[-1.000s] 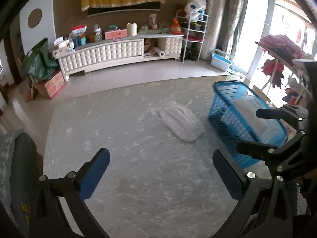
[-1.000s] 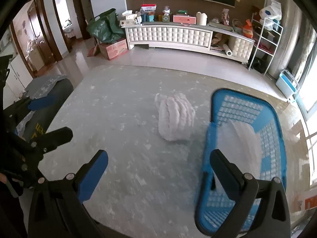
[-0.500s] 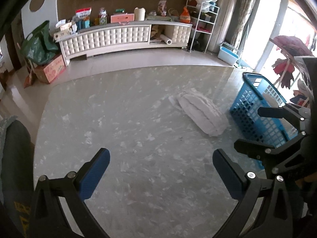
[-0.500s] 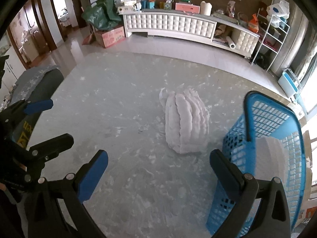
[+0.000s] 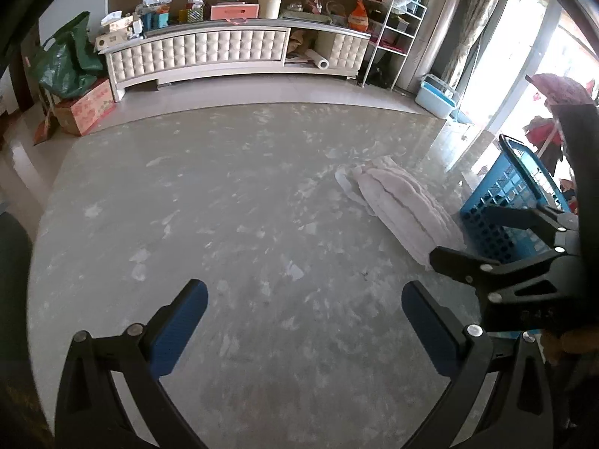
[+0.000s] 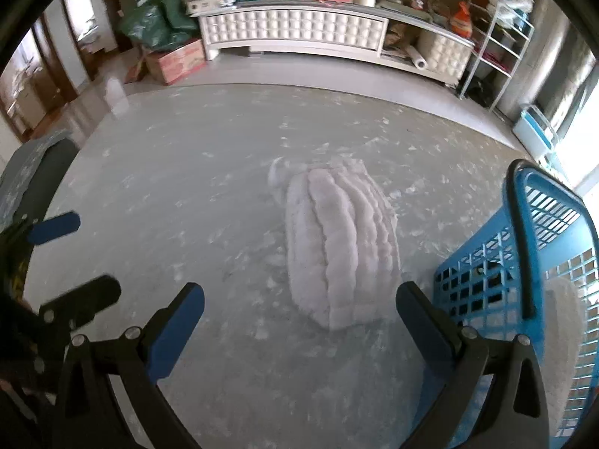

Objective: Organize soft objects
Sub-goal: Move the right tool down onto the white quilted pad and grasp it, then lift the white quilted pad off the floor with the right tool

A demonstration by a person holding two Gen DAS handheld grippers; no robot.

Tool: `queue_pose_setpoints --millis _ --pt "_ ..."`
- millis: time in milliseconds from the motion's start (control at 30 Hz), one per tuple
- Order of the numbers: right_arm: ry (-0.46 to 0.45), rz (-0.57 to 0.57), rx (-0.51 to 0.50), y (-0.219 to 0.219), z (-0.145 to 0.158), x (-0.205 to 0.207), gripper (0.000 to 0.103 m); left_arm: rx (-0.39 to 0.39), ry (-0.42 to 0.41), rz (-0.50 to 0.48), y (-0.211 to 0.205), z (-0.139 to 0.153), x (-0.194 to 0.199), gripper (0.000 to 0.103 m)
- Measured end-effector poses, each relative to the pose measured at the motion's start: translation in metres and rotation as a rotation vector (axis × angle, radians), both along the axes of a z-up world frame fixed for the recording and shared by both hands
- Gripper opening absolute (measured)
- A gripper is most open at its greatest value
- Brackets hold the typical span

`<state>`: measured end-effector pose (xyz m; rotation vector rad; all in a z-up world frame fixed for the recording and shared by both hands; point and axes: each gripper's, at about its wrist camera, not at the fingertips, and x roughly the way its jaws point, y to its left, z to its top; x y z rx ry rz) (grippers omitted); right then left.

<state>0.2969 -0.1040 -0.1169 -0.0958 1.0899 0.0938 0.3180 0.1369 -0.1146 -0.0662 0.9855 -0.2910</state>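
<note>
Both blue-padded black grippers, left (image 5: pixel 301 321) and right (image 6: pixel 299 320), are hovering with jaws spread wide and empty above the grey marbled table (image 6: pixel 187 172). Just ahead, a white ribbed fluffy cloth (image 6: pixel 337 243) is lying beside the blue plastic lattice basket (image 6: pixel 524 262), which is holding another white cloth (image 6: pixel 565 329).

- One pile of white, ribbed, fluffy folded cloths (image 6: pixel 338 247) on the grey marbled table (image 6: pixel 194 172)
- One blue plastic lattice basket (image 6: pixel 498 280), with one white fluffy cloth (image 6: pixel 565 333) inside
- Two black grippers with blue pads, one per hand
</note>
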Motion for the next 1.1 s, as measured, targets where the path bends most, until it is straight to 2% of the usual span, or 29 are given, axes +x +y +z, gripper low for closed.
queue_pose_setpoints --millis 333,833,933,1000,1067,1100 --pt "0.029 -0.057 -0.007 -0.011 -0.016 0.014 0.103 -0.027 0.023 -0.028 -0.008 -0.024 0.032 0.103" --pt "0.116 -0.08 -0.02 -0.007 -0.04 0.029 0.089 -0.042 0.055 -0.055 -0.012 -0.045 0.05 0.103" --pt "0.104 -0.088 -0.031 -0.008 -0.041 0.026 0.082 -0.048 0.058 -0.058 -0.011 -0.046 0.049 0.103" --pt "0.098 -0.093 -0.032 -0.01 -0.038 0.025 0.073 -0.051 0.057 -0.058 -0.01 -0.047 0.049 0.103" --pt "0.089 -0.09 -0.038 -0.012 -0.038 0.025 0.055 -0.056 0.055 -0.057 -0.009 -0.047 0.048 0.103" --pt "0.084 -0.074 -0.046 -0.01 -0.037 0.024 0.05 -0.059 0.054 -0.056 -0.008 -0.047 0.048 0.103"
